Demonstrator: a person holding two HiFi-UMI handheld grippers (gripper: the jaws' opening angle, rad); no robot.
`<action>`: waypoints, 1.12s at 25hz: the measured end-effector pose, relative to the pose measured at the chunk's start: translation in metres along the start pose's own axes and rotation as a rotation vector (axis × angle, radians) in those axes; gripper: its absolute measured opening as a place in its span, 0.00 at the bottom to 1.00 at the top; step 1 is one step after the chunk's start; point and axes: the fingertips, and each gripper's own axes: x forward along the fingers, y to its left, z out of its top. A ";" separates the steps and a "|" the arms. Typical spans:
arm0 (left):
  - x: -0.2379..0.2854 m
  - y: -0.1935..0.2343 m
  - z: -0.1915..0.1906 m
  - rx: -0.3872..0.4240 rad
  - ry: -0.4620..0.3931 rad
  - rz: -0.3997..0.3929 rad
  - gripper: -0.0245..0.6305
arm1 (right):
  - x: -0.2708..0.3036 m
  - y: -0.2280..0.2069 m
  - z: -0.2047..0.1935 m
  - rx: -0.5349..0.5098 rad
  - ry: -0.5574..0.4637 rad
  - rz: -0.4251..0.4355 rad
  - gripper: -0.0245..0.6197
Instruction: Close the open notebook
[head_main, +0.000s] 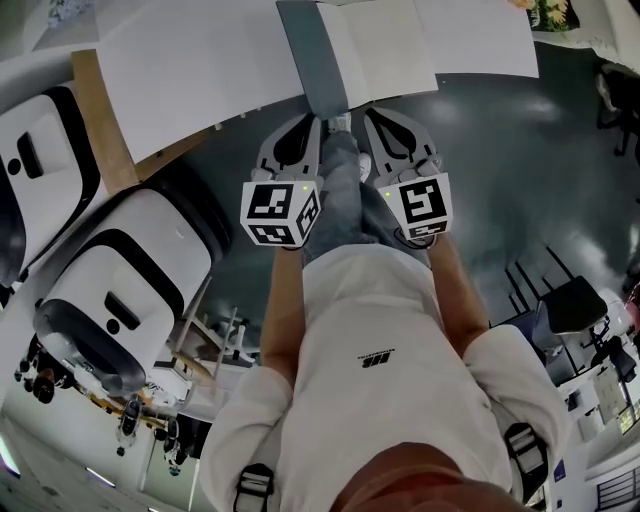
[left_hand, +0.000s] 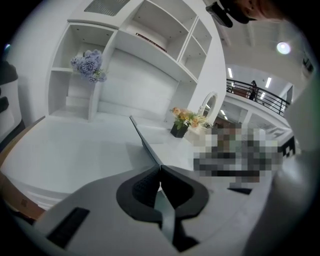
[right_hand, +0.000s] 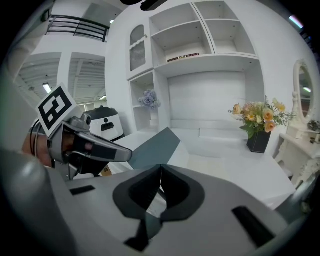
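Left gripper (left_hand: 160, 170), right gripper (right_hand: 160, 171) both clamped on near edge of grey cover (head_main: 310, 50), twelve o'clock. Notebook (head_main: 420, 45) likely light, cover bendy; fold toward three o'clock.

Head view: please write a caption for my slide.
Left gripper and right gripper pinch the open notebook at its near edge.

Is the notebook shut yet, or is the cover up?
Open: the notebook's grey cover stands tilted up off the white pages, its edge pinched in the left gripper.
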 end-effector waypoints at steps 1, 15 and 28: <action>0.000 -0.003 0.002 0.008 -0.001 -0.005 0.04 | -0.002 -0.001 0.001 0.003 -0.003 -0.005 0.03; 0.015 -0.047 0.023 0.103 0.004 -0.108 0.04 | -0.031 -0.029 -0.002 0.069 -0.031 -0.108 0.03; 0.038 -0.085 0.032 0.172 0.030 -0.215 0.04 | -0.052 -0.060 -0.008 0.118 -0.038 -0.212 0.03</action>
